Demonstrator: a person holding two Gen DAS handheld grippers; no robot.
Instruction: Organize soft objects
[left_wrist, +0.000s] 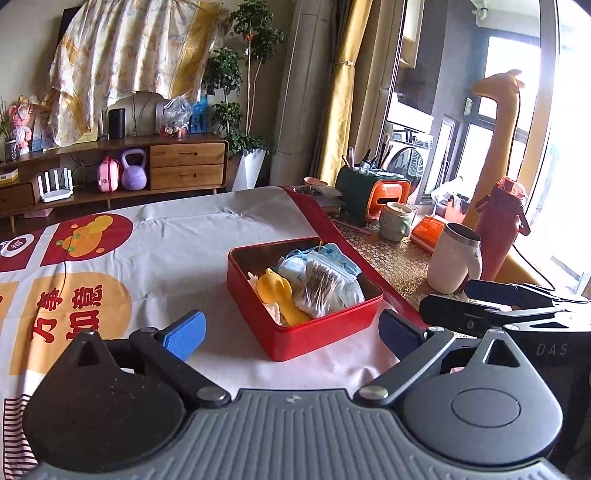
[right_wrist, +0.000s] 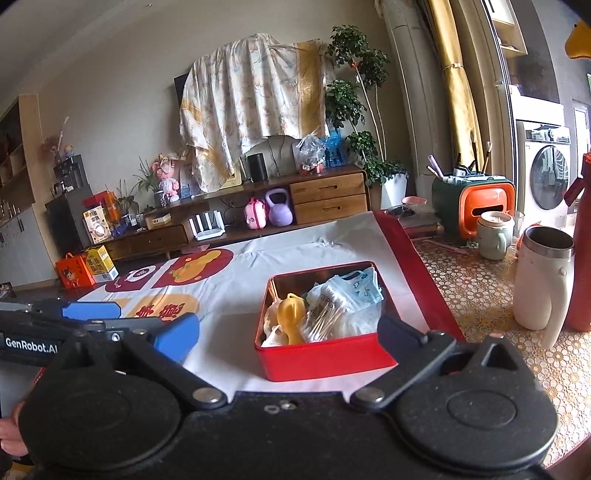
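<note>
A: Item one?
B: Red tin (left_wrist: 306, 325), sitting on the cloth-covered surface (left_wrist: 177, 243); holding a yellow toy (left_wrist: 280, 295), a cotton-swab bag (left_wrist: 321, 291) and blue masks (left_wrist: 325, 258).
A: Grippers?
B: Left gripper (left_wrist: 291, 332) and right gripper (right_wrist: 288, 332) are both hovering just before the tin, jaws standing wide, gripping nothing.
A: Beside the tin?
B: White mug (right_wrist: 543, 280), standing to its right.

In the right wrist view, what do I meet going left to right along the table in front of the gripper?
Left gripper → red tin holding the soft items → white mug → red bottle at the frame edge.
</note>
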